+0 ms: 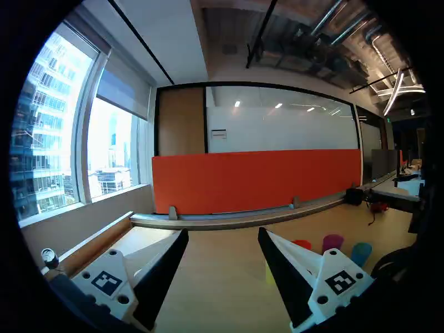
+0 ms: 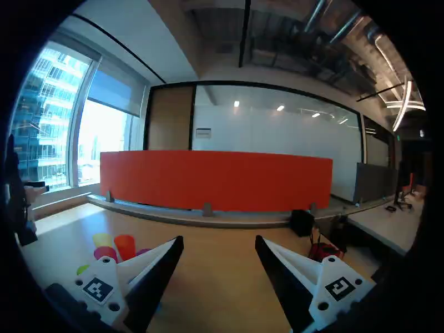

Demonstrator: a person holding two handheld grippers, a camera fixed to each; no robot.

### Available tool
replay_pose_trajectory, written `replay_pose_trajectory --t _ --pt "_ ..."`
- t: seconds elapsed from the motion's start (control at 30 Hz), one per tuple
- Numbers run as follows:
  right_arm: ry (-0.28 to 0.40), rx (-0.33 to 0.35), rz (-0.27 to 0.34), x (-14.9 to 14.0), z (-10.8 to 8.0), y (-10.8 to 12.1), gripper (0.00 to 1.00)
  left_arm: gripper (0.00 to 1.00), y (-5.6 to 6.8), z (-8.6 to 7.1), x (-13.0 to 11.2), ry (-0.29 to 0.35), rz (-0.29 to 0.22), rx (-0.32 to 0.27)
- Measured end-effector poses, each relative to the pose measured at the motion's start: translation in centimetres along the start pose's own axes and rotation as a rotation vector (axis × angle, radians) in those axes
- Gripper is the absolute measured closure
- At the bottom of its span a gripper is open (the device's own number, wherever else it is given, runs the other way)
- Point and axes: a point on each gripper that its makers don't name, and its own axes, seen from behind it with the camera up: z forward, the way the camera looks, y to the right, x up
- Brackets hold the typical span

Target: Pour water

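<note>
Left gripper [image 1: 223,230] spread, level over desk [image 1: 222,294], right gripper [image 2: 218,237] seemingly alike

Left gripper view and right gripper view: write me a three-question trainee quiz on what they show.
1. True or false: the white two-finger left gripper is open and holds nothing.
2. The long flat divider panel behind the wooden desk is: A blue, B orange-red, C green.
3. Fill in: in the left gripper view, the rightmost plastic cup, beside the purple plastic cup, is ___.
Key: 1 true; 2 B; 3 teal.
</note>
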Motion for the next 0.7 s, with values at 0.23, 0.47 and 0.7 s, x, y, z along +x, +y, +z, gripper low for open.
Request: replay_pose_trajectory --t 0.23,0.47,0.7 --pt "0.009 0.009 0.005 3.3 0.0 0.3 0.00 0.07 0.7 0.8 4.1 0.016 -0.009 -0.038" --pt "0.025 0.017 0.001 6.6 0.0 0.3 0.00 0.07 0.9 1.6 8.0 0.031 -0.035 -0.072" --pt "0.041 0.020 -0.018 9.5 0.2 0.3 0.00 0.07 1.1 2.1 10.9 0.032 -0.026 -0.098"
